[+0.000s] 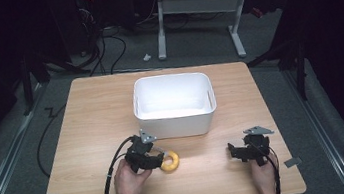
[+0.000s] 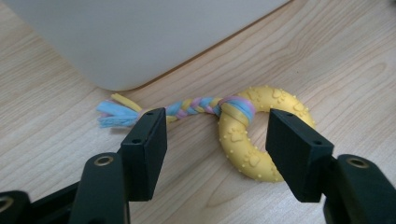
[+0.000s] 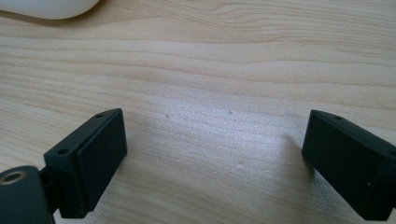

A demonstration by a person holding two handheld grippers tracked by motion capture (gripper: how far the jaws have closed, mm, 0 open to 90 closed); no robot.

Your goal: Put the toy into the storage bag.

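A yellow rubber ring toy (image 1: pixel 171 162) (image 2: pixel 235 140) with paw prints lies flat on the wooden table (image 1: pixel 91 112), just in front of the white bin. A braided pastel rope (image 2: pixel 196 106) is tied to it and ends in a blue fringe. My left gripper (image 1: pixel 160 160) (image 2: pixel 217 135) is low over the toy and open. One jaw stands by the rope, and the other covers the ring's far side. I see a gap between the pads and the ring. My right gripper (image 1: pixel 235 151) (image 3: pixel 215 144) rests open over bare wood at the front right, with nothing between its jaws.
An empty white plastic bin (image 1: pixel 176 121) (image 2: pixel 140 37) stands at the table's middle, close behind the toy; a corner of the bin (image 3: pixel 46 7) lies far off in the right gripper view. Dark floor, cables and a desk frame lie beyond the table.
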